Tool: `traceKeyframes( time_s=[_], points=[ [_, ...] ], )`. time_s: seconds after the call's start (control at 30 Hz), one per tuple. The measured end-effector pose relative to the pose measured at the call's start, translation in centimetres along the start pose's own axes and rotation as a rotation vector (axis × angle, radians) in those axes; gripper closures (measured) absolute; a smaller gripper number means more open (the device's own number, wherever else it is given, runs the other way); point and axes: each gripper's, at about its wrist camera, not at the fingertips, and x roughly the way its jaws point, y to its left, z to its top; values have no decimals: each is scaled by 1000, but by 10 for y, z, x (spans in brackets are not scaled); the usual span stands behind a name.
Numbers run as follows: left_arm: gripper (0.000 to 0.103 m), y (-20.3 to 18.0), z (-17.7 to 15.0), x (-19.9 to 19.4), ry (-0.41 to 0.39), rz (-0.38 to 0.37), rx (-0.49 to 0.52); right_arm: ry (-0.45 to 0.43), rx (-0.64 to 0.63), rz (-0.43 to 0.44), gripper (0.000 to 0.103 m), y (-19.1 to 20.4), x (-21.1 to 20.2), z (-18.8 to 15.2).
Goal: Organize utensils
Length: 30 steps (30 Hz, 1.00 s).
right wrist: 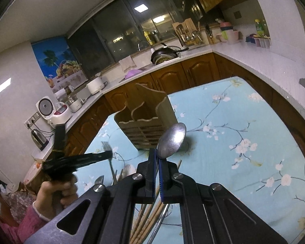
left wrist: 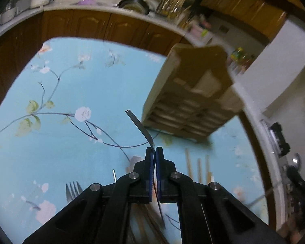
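Note:
My left gripper [left wrist: 154, 149] is shut on a metal fork [left wrist: 139, 125], seen edge-on, held above the table to the lower left of the wooden utensil holder [left wrist: 190, 99]. In the right wrist view the left gripper [right wrist: 109, 154] shows with the fork head [right wrist: 106, 146] rising from it. My right gripper [right wrist: 158, 152] is shut on a metal spoon [right wrist: 171, 141], bowl up, just in front of the slotted wooden holder [right wrist: 146, 118]. Loose chopsticks [left wrist: 199, 169] and another fork [left wrist: 72, 189] lie on the blue floral tablecloth [left wrist: 81, 93].
More chopsticks and a metal handle [right wrist: 150, 217] lie under my right gripper. Wooden kitchen cabinets [right wrist: 172, 75] and a white countertop with a wok [right wrist: 164, 56] and appliances ring the table. The table edge runs along the cabinets.

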Motion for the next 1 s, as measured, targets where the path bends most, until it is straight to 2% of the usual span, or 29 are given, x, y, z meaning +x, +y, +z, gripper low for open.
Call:
traceKeyframes(
  time_s=[0.27,0.43,0.7,1.0],
  points=[
    [103,2,-11,-59,-121,-96,13,-21,-29,0,101,12,3,12],
    [103,4,-18,-93,-198,-104,40,-37,-41,-3,101,15,7,19],
    [103,1,-16,-92,-303,-85,80,-69,-60,-14,101,19,16,37],
    [103,-18,21,-72,-468,-31,148,-174,-103,-49,101,26,29,96]
  ],
)
